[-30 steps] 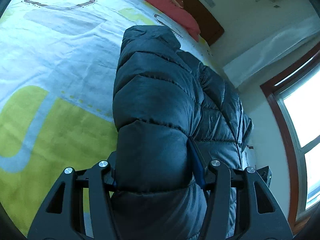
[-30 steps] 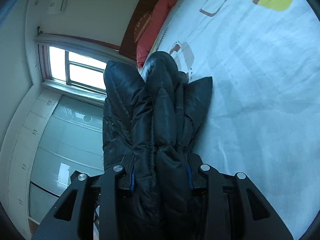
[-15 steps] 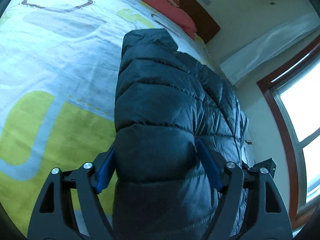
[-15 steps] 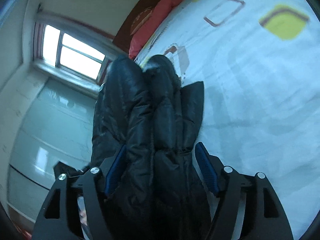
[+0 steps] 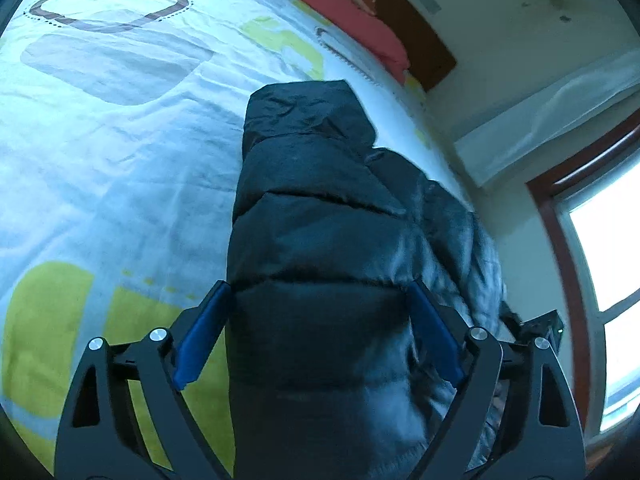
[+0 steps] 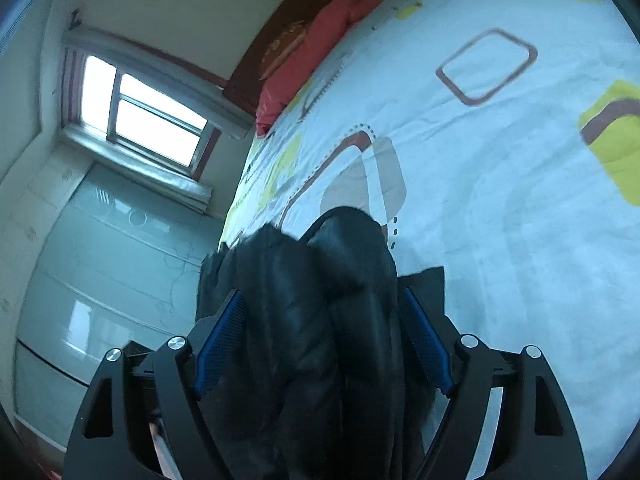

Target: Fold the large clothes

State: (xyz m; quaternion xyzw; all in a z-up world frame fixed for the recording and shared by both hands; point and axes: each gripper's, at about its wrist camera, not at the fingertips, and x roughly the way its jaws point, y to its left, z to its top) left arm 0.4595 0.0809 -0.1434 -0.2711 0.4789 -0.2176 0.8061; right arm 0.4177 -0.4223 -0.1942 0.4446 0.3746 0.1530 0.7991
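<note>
A dark puffer jacket (image 5: 320, 220) lies folded into a long thick bundle on the patterned bed sheet (image 5: 120, 140), near the bed's edge. My left gripper (image 5: 318, 292) straddles its near end. Its jaws are opening, and the blue pads (image 5: 204, 332) stand beside the padding without squeezing it. In the right wrist view the jacket (image 6: 304, 280) bulges up between the fingers of my right gripper (image 6: 320, 294). Those jaws are also opening, with both pads (image 6: 428, 344) bared at the sides of the bundle. The jacket's near end is hidden under both grippers.
A red pillow (image 5: 340, 4) lies against the brown headboard (image 5: 400, 12) at the far end of the bed. A window (image 6: 148, 116) and a glossy pale wardrobe (image 6: 100, 260) stand beyond the bed's edge next to the jacket. White, green and brown patterned sheet (image 6: 500, 200) stretches away on the other side.
Both grippers were shut on the jacket and have widened, baring their blue pads. The right gripper has lifted and drawn back, so the jacket sits lower in its view.
</note>
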